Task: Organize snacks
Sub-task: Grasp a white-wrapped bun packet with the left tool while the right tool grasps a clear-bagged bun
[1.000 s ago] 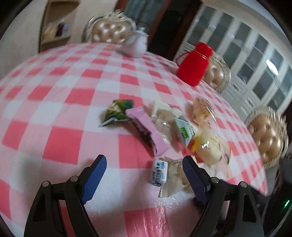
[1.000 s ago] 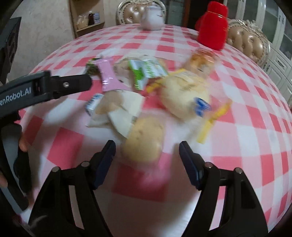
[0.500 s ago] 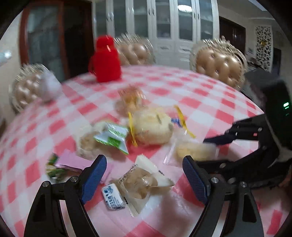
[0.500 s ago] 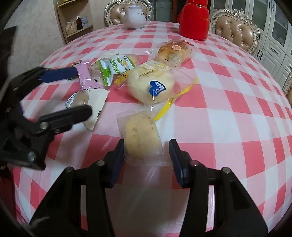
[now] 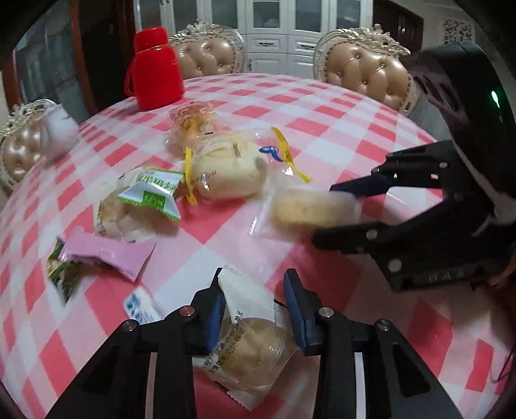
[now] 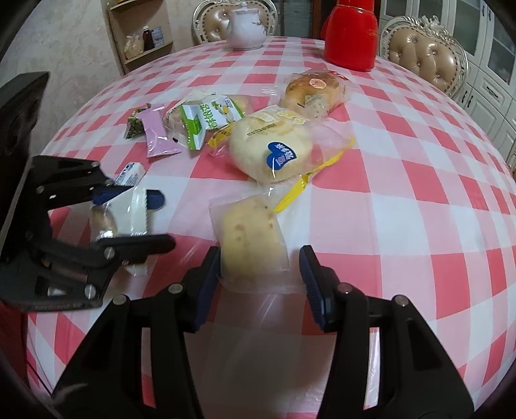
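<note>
Pink-checked tablecloth (image 6: 403, 180), red flask (image 6: 350, 35)

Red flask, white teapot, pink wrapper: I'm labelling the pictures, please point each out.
Red flask (image 6: 350, 35): right wrist view, middle of its body.
White teapot (image 6: 245, 27): right wrist view, its belly.
Pink wrapper (image 5: 108, 253): left wrist view, centre of the flat packet.
</note>
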A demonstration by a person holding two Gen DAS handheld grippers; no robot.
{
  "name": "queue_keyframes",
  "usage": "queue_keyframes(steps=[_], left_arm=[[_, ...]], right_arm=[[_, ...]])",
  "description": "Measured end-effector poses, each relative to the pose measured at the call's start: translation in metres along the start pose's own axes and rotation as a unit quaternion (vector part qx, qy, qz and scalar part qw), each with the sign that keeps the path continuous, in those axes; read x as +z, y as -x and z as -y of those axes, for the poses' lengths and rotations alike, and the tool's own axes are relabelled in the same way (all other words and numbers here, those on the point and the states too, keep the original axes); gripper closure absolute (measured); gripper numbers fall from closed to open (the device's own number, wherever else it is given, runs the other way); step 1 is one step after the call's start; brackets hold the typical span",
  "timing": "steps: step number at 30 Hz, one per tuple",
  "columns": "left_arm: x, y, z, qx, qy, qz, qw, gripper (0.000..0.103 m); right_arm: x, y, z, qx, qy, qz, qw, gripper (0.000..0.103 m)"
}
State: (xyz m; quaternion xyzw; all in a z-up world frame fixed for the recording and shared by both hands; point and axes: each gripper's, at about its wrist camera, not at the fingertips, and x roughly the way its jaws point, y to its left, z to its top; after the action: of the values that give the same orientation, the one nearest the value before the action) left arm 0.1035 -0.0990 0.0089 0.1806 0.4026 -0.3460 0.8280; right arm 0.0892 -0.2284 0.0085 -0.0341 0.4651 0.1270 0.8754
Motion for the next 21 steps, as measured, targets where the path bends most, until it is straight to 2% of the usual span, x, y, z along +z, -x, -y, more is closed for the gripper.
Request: queue_keyframes(steps=[1,3,5,9,12,13,15,17,21], left_arm=[[-0.002,0.0,0.002,0.004,0.005,-0.005,1.0,0.063],[-0.006,0.003,0.002,0.008,0.014,-0.004,0.9999,0.046],[-0.012,0.006,0.002,0.021,0.02,-0.006,0.9996,0.038],[-0.021,0.013,-0.003,0.033,0.029,-0.005,0.999,0.036],[-0.023,0.013,-0.004,0.025,0.032,-0.004,0.9992,0.036],[-0.023,0.013,-0.004,0.02,0.033,-0.005,0.9992,0.037],[-0.025,0.016,-0.002,0.004,0.036,-0.008,0.9993,0.055],[-0.029,0.021,0.003,0.0,0.031,-0.012,0.9994,0.064],[-0.044,0.037,0.002,0.008,0.059,0.011,0.9981,0.062]], right_arm=[[0.0,0.0,0.0,0.001,-0.001,0.0,1.0,0.049],[-0.001,0.0,-0.001,0.0,0.003,0.001,1.0,0.048],[-0.001,-0.001,-0.003,-0.001,0.007,0.002,1.0,0.044],[-0.002,-0.003,-0.009,-0.013,0.024,0.007,1.0,0.04],[-0.002,-0.003,-0.008,-0.012,0.026,0.009,1.0,0.041],[-0.002,-0.003,-0.008,-0.012,0.028,0.009,0.999,0.044],[-0.003,-0.001,-0.007,-0.011,0.03,0.012,0.999,0.048],[-0.004,0.0,-0.004,-0.008,0.028,0.013,0.999,0.052],[-0.004,-0.001,-0.005,-0.011,0.03,0.014,0.999,0.052]])
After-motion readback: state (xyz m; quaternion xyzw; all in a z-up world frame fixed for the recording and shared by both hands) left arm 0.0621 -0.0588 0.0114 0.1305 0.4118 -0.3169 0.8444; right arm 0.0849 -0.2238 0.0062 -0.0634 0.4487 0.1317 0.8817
